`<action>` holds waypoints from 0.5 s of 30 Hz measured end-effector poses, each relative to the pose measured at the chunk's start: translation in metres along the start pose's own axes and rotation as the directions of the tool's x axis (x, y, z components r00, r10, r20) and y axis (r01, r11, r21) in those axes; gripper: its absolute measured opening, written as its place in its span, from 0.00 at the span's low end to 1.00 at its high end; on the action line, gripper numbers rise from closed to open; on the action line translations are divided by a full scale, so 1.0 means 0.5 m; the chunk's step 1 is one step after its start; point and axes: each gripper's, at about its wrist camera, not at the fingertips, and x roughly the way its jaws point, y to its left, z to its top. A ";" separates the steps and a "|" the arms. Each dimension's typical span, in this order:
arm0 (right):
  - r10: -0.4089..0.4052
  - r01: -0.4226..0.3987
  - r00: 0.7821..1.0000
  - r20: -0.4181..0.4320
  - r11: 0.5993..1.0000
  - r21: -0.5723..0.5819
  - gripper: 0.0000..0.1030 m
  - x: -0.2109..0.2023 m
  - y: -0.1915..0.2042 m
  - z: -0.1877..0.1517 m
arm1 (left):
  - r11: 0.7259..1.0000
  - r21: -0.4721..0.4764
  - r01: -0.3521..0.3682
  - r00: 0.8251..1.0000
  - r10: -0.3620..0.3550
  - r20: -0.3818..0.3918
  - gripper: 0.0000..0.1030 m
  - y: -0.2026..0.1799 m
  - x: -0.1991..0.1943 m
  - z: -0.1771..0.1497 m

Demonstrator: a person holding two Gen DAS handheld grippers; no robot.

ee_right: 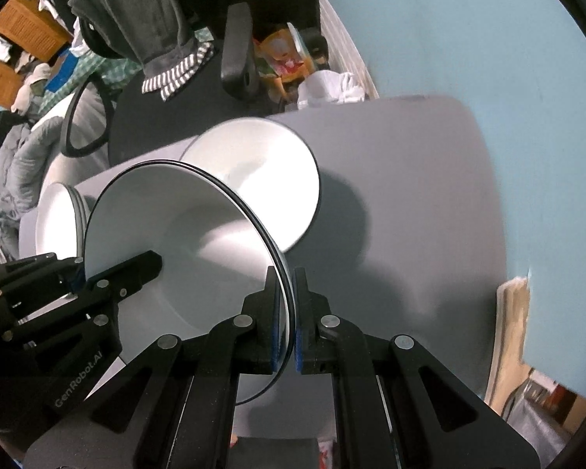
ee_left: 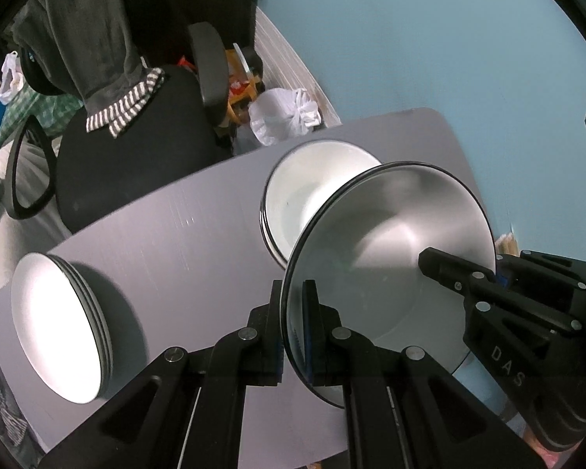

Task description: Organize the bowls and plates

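Observation:
Both grippers hold one white bowl with a dark rim [ee_left: 390, 242], lifted above the grey table [ee_left: 199, 234]. My left gripper [ee_left: 293, 312] is shut on its near rim. My right gripper [ee_right: 287, 305] is shut on the opposite rim of the same bowl [ee_right: 175, 226]. The right gripper also shows in the left wrist view [ee_left: 461, 273], and the left gripper shows in the right wrist view [ee_right: 109, 277]. Behind the held bowl is a stack of white bowls [ee_left: 312, 195], also seen from the right wrist [ee_right: 269, 172]. A stack of white plates [ee_left: 58, 328] lies at the table's left end.
A black office chair [ee_left: 136, 156] with grey clothes draped over it stands beyond the table. A white plastic bag [ee_left: 285, 113] lies on the floor by the blue wall. The plate stack also shows in the right wrist view [ee_right: 58, 215].

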 end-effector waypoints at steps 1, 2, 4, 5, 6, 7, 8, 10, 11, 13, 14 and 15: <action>0.002 -0.002 1.000 -0.001 1.000 0.001 0.05 0.000 -0.001 0.008 | 1.000 0.000 -0.003 1.000 0.003 0.001 0.07 0.000 0.000 0.007; 0.005 -0.005 1.000 -0.001 1.000 0.002 0.05 0.000 -0.002 0.014 | 1.000 0.003 -0.008 1.000 0.008 0.003 0.07 -0.001 0.001 0.014; 0.010 -0.010 1.000 -0.004 1.000 0.006 0.05 0.003 -0.005 0.027 | 1.000 0.009 -0.017 1.000 0.017 0.001 0.07 -0.003 0.005 0.025; 0.010 -0.010 1.000 -0.005 1.000 0.005 0.05 0.004 -0.007 0.033 | 1.000 0.014 -0.024 1.000 0.024 -0.001 0.07 -0.004 0.007 0.030; 0.010 -0.010 1.000 -0.007 1.000 0.005 0.05 0.007 -0.008 0.042 | 0.999 0.018 -0.029 1.000 0.029 -0.002 0.08 -0.004 0.010 0.035; 0.009 -0.009 1.000 -0.009 1.000 0.004 0.05 0.007 -0.009 0.047 | 0.999 0.022 -0.037 0.999 0.037 -0.004 0.08 -0.004 0.013 0.042; 0.009 -0.009 1.000 -0.010 1.000 0.002 0.05 0.008 -0.010 0.052 | 0.999 0.023 -0.042 0.999 0.042 -0.006 0.08 -0.005 0.015 0.046; 0.011 -0.012 1.000 -0.018 1.000 -0.002 0.06 0.013 -0.010 0.065 | 0.999 0.021 -0.045 0.999 0.045 -0.012 0.08 -0.001 0.020 0.056; 0.013 -0.013 1.000 -0.021 1.000 -0.003 0.06 0.015 -0.010 0.070 | 0.999 0.019 -0.045 0.999 0.045 -0.016 0.08 -0.001 0.022 0.060; 0.014 -0.015 0.999 -0.030 1.000 -0.008 0.06 0.023 -0.009 0.079 | 0.998 0.020 -0.053 0.998 0.053 -0.029 0.08 0.000 0.028 0.067; 0.015 -0.016 0.999 -0.034 1.000 -0.009 0.05 0.022 -0.010 0.081 | 0.998 0.022 -0.057 0.998 0.058 -0.033 0.08 -0.001 0.031 0.069; 0.017 -0.017 0.999 -0.039 1.000 -0.008 0.06 0.027 -0.010 0.083 | 0.998 0.023 -0.061 0.997 0.062 -0.038 0.08 -0.001 0.034 0.072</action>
